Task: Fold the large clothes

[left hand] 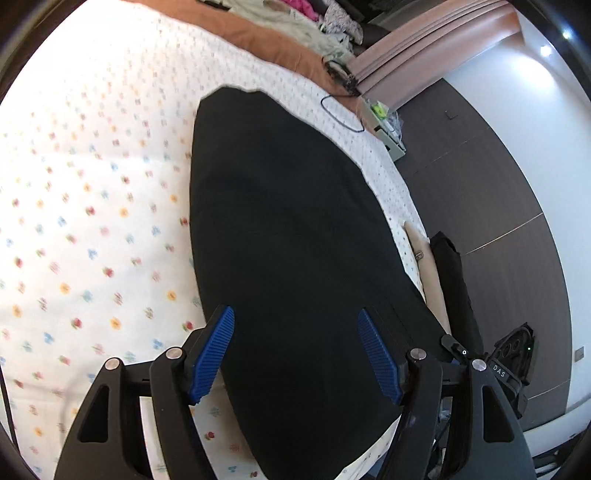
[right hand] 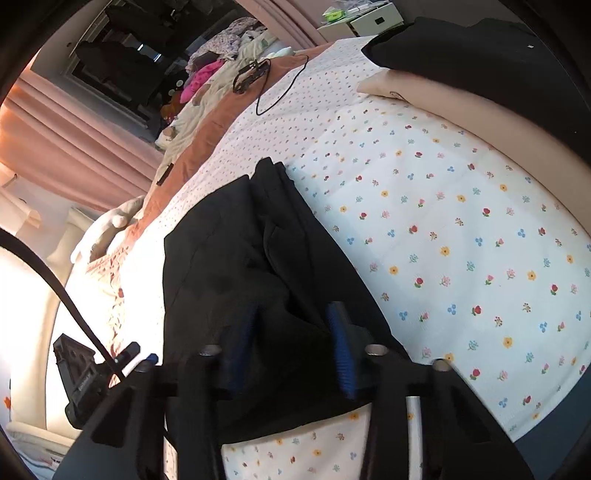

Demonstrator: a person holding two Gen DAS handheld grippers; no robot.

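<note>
A large black garment (left hand: 280, 236) lies flat on the flower-print bed sheet (left hand: 92, 192). My left gripper (left hand: 295, 317) hovers over its near end with its blue pads (left hand: 214, 354) wide apart, holding nothing. In the right wrist view the same black garment (right hand: 255, 266) lies in folds on the sheet (right hand: 461, 240). My right gripper (right hand: 291, 321) is open just above the cloth, its blue pads (right hand: 341, 354) apart, with fabric lying between them but not pinched.
Folded beige (right hand: 461, 110) and black (right hand: 480, 51) clothes lie stacked at the bed's edge. A brown blanket (left hand: 266, 40), a heap of clothes (left hand: 306, 22) and a black cable (left hand: 340, 114) lie at the far end. A white nightstand (left hand: 384, 125) and pink curtains (right hand: 66, 147) stand beyond.
</note>
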